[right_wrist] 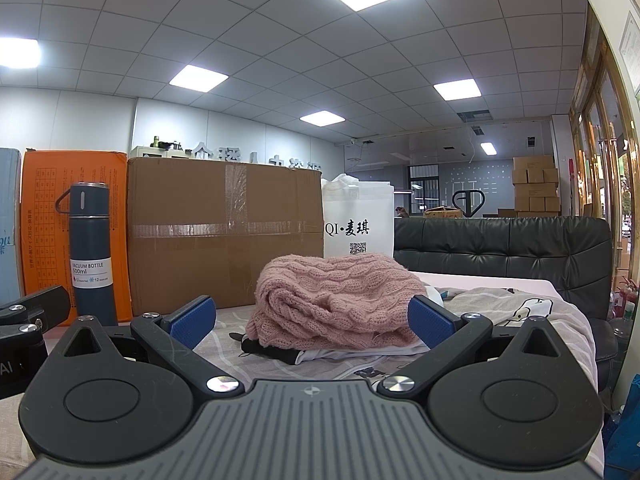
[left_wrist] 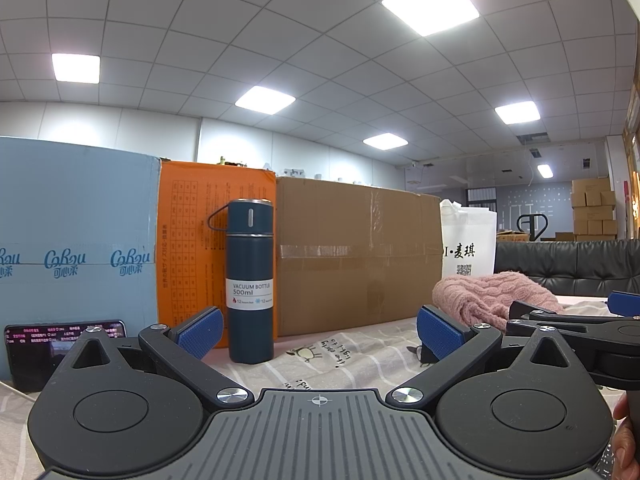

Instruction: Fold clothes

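Note:
A pink cable-knit sweater [right_wrist: 336,296] lies folded on top of a small pile with a white garment [right_wrist: 344,354] and a black one [right_wrist: 268,350] under it, on a grey patterned sheet [right_wrist: 520,312]. My right gripper [right_wrist: 312,322] is open and empty, just in front of the pile, low over the sheet. My left gripper [left_wrist: 320,330] is open and empty, left of the pile; the sweater [left_wrist: 492,296] shows at its right. The right gripper also shows at the right edge of the left wrist view [left_wrist: 576,320].
A dark blue vacuum bottle [left_wrist: 251,280] stands in front of the left gripper. Behind it are a brown carton [left_wrist: 356,256], an orange box [left_wrist: 192,240] and a light blue box [left_wrist: 72,232]. A phone [left_wrist: 60,344] stands at left. A white bag [right_wrist: 360,220] and a black sofa [right_wrist: 512,252] stand behind the pile.

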The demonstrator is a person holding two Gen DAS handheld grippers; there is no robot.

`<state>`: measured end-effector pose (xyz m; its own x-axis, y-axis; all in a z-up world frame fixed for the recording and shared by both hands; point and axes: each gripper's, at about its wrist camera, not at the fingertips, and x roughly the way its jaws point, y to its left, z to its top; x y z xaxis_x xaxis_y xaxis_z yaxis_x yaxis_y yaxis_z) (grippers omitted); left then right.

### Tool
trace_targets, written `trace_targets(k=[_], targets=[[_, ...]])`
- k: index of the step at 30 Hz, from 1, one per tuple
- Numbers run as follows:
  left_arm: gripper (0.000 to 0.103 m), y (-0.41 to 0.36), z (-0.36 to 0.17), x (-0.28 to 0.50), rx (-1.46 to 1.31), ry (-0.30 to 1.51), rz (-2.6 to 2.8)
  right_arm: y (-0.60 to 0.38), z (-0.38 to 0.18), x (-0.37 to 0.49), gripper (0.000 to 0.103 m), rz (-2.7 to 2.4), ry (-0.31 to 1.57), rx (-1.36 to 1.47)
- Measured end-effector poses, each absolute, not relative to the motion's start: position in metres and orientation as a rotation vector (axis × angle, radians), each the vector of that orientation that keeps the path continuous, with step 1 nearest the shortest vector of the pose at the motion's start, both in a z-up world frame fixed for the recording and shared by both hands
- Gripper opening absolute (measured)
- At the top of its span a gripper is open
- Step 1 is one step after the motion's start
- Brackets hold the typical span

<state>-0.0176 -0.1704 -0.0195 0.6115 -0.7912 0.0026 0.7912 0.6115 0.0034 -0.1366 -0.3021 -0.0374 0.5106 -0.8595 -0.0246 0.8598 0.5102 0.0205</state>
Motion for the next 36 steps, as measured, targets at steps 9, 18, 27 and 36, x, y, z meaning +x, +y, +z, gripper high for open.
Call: trace_targets(k=[9,18,27,36], targets=[[0.103,-0.1699,-0.0192,-0.0184,0.002,-0.004,-0.912,-0.3021,-0.0375,-0.1366,0.103,-1.035,0.012,0.031],[0.103,-0.1702,-0.0188,-0.0186,0.002,-0.005,-0.912,-0.3021,-0.0375,-0.1367,0.103,-1.035,0.011,0.031],[0.103,-0.1697,-0.0187,-0.0187,0.001,-0.004,-0.912,-0.3022,-0.0375,-0.1366,0.103,-1.035,0.011,0.031],[0.103,-0.1686,-0.0183,-0.0198,-0.001,-0.006,-0.909,-0.3023,-0.0376,-0.1365,0.103,-1.034,0.011,0.031]])
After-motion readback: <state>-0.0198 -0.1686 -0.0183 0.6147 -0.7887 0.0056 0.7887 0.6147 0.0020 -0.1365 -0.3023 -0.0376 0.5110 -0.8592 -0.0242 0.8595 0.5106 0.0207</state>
